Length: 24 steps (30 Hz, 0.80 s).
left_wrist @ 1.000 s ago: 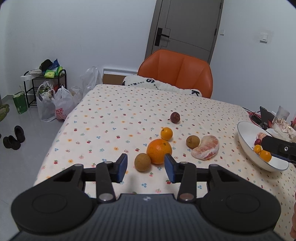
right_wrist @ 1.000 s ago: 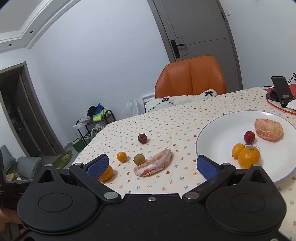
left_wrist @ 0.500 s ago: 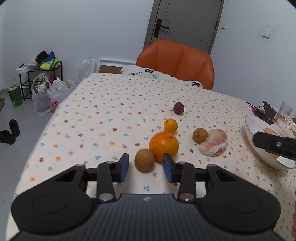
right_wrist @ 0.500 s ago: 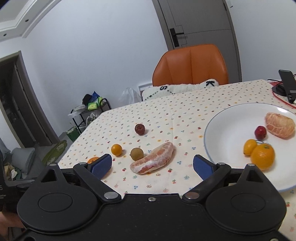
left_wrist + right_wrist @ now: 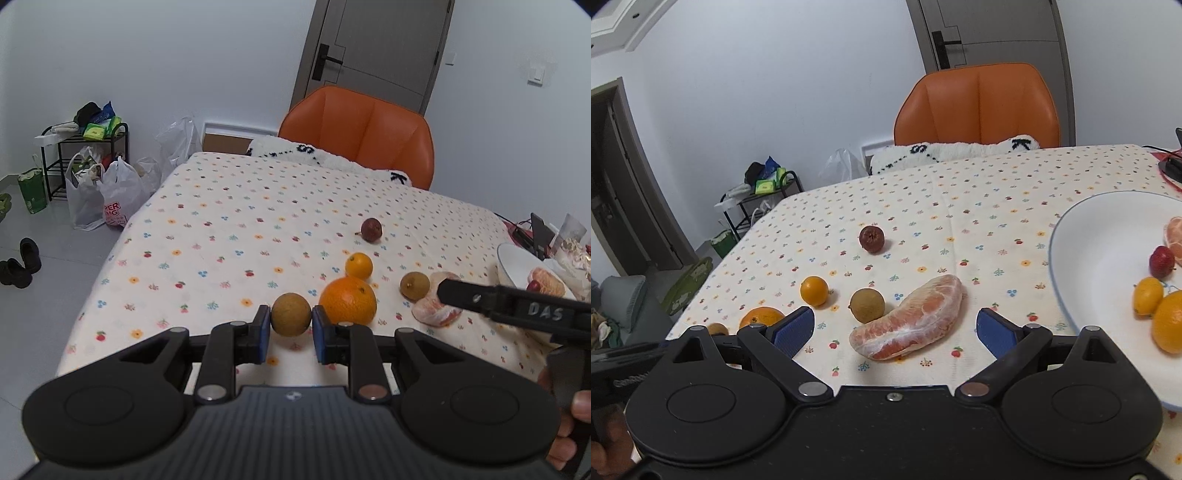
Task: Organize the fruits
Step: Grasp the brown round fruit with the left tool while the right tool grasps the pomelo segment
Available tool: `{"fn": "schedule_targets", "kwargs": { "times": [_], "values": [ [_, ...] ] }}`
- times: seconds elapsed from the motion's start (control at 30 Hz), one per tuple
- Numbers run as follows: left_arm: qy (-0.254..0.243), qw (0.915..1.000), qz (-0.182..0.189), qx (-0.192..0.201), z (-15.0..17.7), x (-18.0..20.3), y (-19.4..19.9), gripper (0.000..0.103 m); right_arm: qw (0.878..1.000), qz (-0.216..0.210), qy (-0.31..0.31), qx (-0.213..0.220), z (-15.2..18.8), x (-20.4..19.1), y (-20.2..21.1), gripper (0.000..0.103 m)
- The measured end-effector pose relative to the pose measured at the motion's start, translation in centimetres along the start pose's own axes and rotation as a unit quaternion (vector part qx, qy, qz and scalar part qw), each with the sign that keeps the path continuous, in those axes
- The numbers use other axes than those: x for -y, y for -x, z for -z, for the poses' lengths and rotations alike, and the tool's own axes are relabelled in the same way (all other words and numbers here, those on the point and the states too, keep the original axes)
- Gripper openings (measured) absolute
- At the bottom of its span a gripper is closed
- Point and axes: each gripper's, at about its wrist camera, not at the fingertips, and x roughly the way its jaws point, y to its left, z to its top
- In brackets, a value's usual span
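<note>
The left gripper [image 5: 291, 328] sits low over a flower-print tablecloth [image 5: 229, 236], its blue pads [image 5: 264, 332] pressed against either side of a round brown fruit [image 5: 291, 314] that rests on the cloth at the near edge of the spread — the tongs are clamped on it. Just right of that fruit, close beside it, lies a large orange [image 5: 348, 300], with a small orange [image 5: 358, 265] a little beyond. To the right, the right gripper [image 5: 892, 328] hovers with its tongs wide apart, holding nothing, on either side of a peeled pomelo segment [image 5: 912, 319] that lies on the cloth between and just beyond its fingertips; a second small brown fruit [image 5: 867, 305] touches or nearly touches the segment's left end. Farther right stands a white plate [image 5: 1089, 251], already holding an orange [image 5: 1169, 321], a small yellow-orange fruit [image 5: 1148, 301], a small red fruit [image 5: 1161, 261] and another peeled segment [image 5: 1174, 240] at the frame's edge. Deeper on the table, a dark red fruit [image 5: 371, 229] lies alone, well apart from the cluster. Beyond the far edge — an orange chair [image 5: 360, 129] with a white fleecy throw [image 5: 325, 157] draped below its back, a grey door [image 5: 376, 51] behind it, and at far left a black rack [image 5: 59, 155] with plastic bags [image 5: 107, 199] on the floor.
</note>
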Motion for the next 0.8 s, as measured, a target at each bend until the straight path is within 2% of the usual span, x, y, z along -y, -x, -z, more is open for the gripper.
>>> {"fn": "schedule_targets", "kwargs": {
  "times": [0.33,0.37,0.4,0.47,0.57,0.67,0.8],
  "values": [
    [0.01,0.9999,-0.005,0.012,-0.9,-1.0,0.1,0.022,0.999,0.023,0.022,-0.018,-0.4,-0.7,-2.1,0.094],
    [0.011,0.9998,-0.006,0.013,-1.0,-1.0,0.2,0.022,0.999,0.021,0.021,-0.023,-0.4,-0.7,-2.3,0.088],
    [0.012,0.9998,-0.008,0.015,-1.0,-1.1,0.3,0.022,0.999,0.021,0.023,-0.027,-0.2,-0.7,-2.5,0.086],
    [0.013,0.9997,-0.01,0.017,-1.1,-1.2,0.4,0.022,0.998,0.037,0.045,-0.022,0.1,-1.1,-2.4,0.072],
    [0.014,0.9997,-0.01,0.016,-1.0,-1.2,0.5,0.022,0.998,0.029,0.047,-0.02,0.2,-0.8,-2.0,0.068],
    [0.016,0.9997,-0.008,0.015,-0.9,-1.0,0.5,0.022,0.999,0.02,0.035,-0.017,0.1,-0.1,-1.4,0.053],
    [0.014,0.9998,-0.003,0.015,-0.8,-0.7,0.6,0.022,0.999,0.01,0.028,-0.022,0.1,0.5,-0.9,0.051]
  ]
}}
